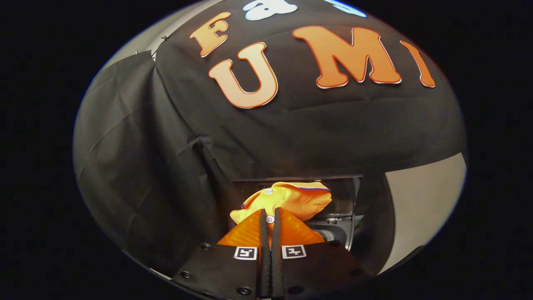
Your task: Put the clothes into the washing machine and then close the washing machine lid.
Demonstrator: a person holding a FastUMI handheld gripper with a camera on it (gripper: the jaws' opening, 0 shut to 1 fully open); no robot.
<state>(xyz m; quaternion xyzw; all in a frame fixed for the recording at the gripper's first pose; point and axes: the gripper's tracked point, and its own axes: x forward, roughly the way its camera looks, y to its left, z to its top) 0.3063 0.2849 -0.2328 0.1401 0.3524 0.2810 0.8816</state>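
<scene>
Black cloth (137, 166) hangs in creased folds on the left, forming the booth's side wall, and a paler grey surface (137, 41) shows past its upper far edge. The cloth wall carries on across the middle as a broad dark sheet, smoother there, with a few long wrinkles. Near and centre, the tongs (270, 218) point away toward the far wall; their two orange ribbed fingers (250, 231) are drawn together with only a thin dark slit between them, and they grip the orange garment (291, 198), a white button (270, 219) of it sitting right at the fingertips. The garment bunches up just ahead of and above the fingers, a second white button (268, 191) on its far left fold and a thin dark trim line along its upper right edge. It hangs in front of a dark rectangular opening (341, 196), which stands just beyond the fingers; whether this is the washing machine I cannot tell. Grey metal or plastic parts (335, 218) show low in that opening, right of the garment, partly hidden by it and by the right finger. Farther right, beyond a dark curved edge of cloth, lies a plain light grey surface (420, 208).
</scene>
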